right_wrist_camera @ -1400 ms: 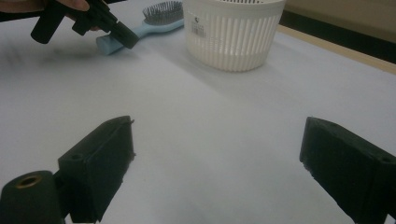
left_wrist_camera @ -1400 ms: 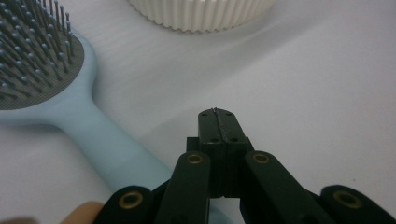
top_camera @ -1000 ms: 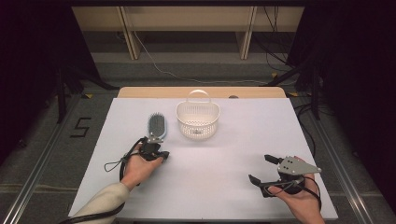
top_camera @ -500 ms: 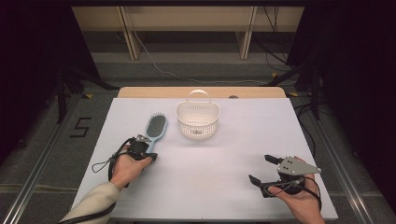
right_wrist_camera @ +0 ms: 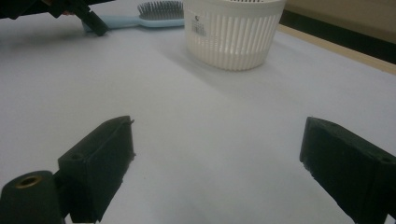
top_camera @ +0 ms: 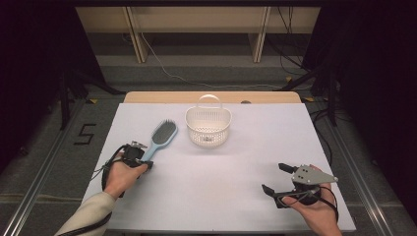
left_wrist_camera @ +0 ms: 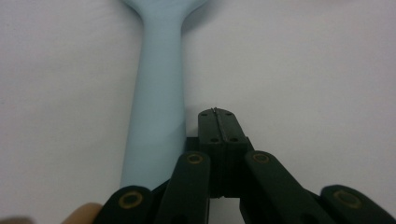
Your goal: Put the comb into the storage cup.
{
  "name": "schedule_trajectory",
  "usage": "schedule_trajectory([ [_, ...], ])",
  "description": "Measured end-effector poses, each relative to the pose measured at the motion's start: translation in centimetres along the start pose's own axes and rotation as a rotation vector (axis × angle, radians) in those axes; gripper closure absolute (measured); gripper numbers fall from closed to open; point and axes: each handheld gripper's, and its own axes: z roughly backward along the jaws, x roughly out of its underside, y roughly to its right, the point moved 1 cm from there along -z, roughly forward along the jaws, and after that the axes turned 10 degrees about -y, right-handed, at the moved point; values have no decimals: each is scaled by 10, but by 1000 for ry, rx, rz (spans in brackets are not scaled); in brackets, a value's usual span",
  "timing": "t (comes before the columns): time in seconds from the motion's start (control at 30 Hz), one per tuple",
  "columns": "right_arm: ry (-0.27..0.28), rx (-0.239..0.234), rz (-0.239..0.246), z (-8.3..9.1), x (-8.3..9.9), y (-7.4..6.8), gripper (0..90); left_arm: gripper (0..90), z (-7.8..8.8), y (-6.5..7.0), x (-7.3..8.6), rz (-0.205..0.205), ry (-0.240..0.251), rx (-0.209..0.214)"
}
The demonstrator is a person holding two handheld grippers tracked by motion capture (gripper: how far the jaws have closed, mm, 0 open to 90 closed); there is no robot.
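Note:
A light blue hairbrush lies tilted on the white table, bristles up, left of a white slotted basket. My left gripper is shut and empty at the handle's near end. In the left gripper view its closed jaws lie flat right beside the brush handle, close against its edge. My right gripper stands open near the front right, nothing between its fingers. The right gripper view shows the basket, the brush and the left gripper farther off.
The basket has a carry handle at its far side. A bare wooden strip runs along the table's far edge, with dark floor and cables beyond. A wide stretch of white surface lies between the two grippers.
My left hand has slid to the left across the table. The brush's handle end has swung left with it, so the brush now lies more tilted. The right gripper has stayed put.

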Motion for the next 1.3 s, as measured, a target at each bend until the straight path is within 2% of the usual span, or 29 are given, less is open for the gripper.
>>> schedule_trajectory([
  [0.3,-3,0,2,-1,0,0,104,898,0,-2,1,-3,3,11],
  [0.47,-2,0,3,0,0,0,104,836,4,0,0,6,4,54],
  [0.57,-3,-1,2,-1,0,0,105,746,10,5,-2,-8,30,52],
  [0.63,-3,-1,3,-1,0,0,105,688,15,8,-5,-28,52,34],
  [0.67,-5,-3,4,-1,0,0,105,617,18,9,-6,-35,62,23],
  [0.7,-5,-3,4,-1,0,0,105,617,20,10,-8,-39,68,18],
  [0.83,-3,-4,3,-1,0,0,105,428,27,9,-13,-51,69,-16],
  [0.93,-8,-4,3,-2,0,0,105,300,31,6,-19,-34,44,-38],
  [1.0,-9,-2,1,-2,0,0,105,202,34,3,-24,-8,24,-47],
  [1.03,-10,0,-1,-2,0,0,105,134,35,1,-27,-6,12,-52],
  [1.1,-11,0,-2,-2,0,0,105,112,37,-4,-33,-8,-15,-75],
  [1.13,-10,1,-3,-3,0,0,104,37,36,-7,-37,-14,-26,-98],
  [1.3,-11,0,-2,-3,0,0,104,0,30,-19,-60,-37,-104,-142],
])
